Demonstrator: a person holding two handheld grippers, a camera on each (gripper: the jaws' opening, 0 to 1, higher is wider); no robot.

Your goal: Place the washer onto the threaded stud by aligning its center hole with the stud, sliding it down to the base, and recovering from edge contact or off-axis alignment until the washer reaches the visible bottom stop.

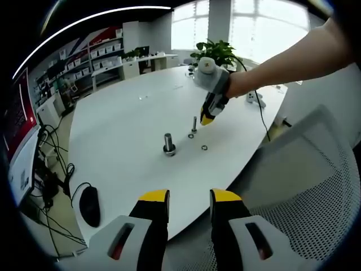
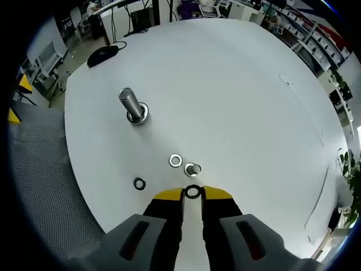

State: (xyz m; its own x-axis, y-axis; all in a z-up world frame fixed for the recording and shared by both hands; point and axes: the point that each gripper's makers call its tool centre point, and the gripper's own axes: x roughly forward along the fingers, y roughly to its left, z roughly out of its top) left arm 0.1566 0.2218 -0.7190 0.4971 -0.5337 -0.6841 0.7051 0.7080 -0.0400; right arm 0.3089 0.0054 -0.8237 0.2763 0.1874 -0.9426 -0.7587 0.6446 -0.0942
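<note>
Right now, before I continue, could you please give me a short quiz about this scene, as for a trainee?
1. True or false: the left gripper holds a washer.
2. Where is the washer nearest the right gripper? A) between its jaws B) on a chair C) in the left gripper
3. Fill in: the large stud stands ____ on the white table.
Key: 1 false; 2 A; 3 upright.

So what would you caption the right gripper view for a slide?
Right gripper closing its jaws on a washer on the white table, near a small stud and a large bolt.
</note>
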